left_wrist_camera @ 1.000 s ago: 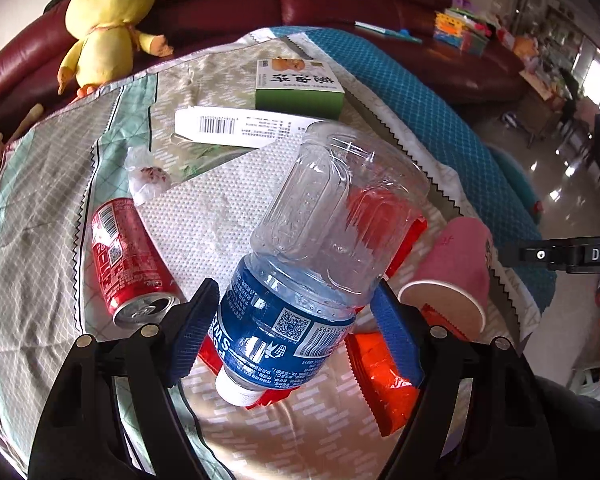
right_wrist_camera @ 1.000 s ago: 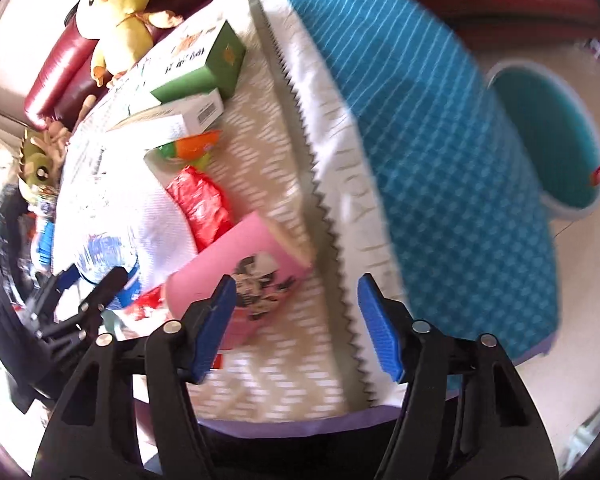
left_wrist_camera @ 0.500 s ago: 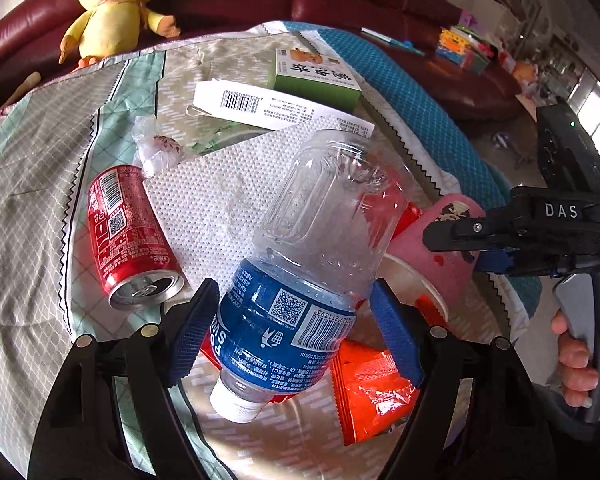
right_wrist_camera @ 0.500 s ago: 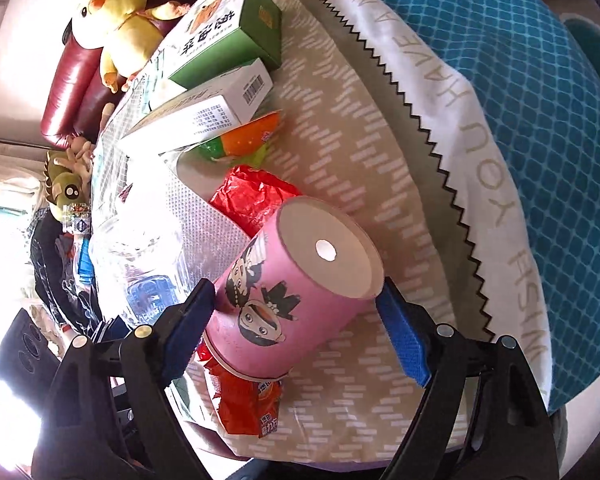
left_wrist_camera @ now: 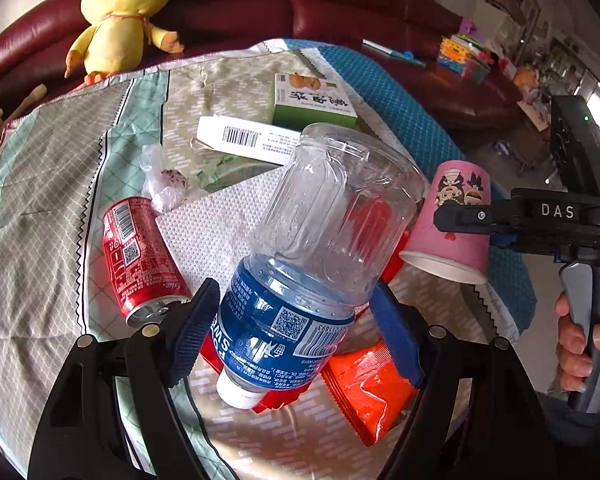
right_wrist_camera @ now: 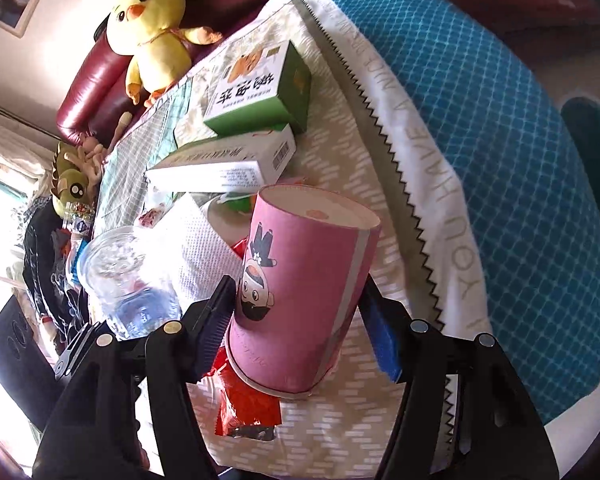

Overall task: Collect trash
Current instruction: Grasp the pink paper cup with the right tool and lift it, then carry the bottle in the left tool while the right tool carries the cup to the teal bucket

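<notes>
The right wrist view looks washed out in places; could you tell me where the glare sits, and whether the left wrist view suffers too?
Right wrist view: the lower left edge is blown out, and glare bleaches the clear plastic water bottle and the white paper towel; the pink paper cup reads clearly. Left wrist view: evenly lit, with only a bright patch on the patterned tablecloth at the bottom.

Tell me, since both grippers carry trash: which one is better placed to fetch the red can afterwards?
Left, probably. The red can lies just beside the left gripper, which holds the bottle; the right gripper, holding the pink cup, never sees it.
</notes>
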Demonstrator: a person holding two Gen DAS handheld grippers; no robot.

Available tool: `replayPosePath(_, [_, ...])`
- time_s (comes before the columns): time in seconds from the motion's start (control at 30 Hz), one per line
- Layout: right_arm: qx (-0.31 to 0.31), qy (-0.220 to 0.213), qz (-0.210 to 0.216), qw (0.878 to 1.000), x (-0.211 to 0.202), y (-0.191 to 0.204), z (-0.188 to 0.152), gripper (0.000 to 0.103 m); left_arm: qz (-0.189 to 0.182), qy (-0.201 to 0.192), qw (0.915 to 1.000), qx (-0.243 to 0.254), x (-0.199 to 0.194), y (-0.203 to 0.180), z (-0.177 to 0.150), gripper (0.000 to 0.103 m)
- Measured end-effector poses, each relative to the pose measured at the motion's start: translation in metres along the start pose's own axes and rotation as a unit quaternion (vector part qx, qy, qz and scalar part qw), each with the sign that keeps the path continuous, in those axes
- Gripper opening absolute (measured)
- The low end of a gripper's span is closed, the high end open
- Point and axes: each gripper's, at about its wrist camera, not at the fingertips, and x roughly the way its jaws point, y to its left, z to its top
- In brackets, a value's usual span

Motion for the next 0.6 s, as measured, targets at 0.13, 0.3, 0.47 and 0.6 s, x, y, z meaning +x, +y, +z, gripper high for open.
replayPosePath(0.13, [0.021,-0.024,-0.004,0.999,-0.022,-0.026,0.01,0.06,-0.003,-0.008,0.9999,0.014,-0.009,-0.016,0.015,0.076])
replayPosePath(0.3, [0.041,-0.048,-0.007,0.998,-0.044,-0.057,0.013,0.06,0.005,-0.016,0.9992,0.035,-0.006,-0.042,0.034,0.076])
replayPosePath(0.47, [0.057,-0.079,-0.018,0.995,-0.074,-0.096,0.01,0.06,-0.016,-0.01,0.998,0.06,0.003,-0.081,0.053,0.075])
replayPosePath(0.6, [0.092,-0.115,-0.038,0.988,-0.107,-0.145,0.015,0.06,-0.038,-0.002,0.9946,0.096,0.018,-0.128,0.071,0.075])
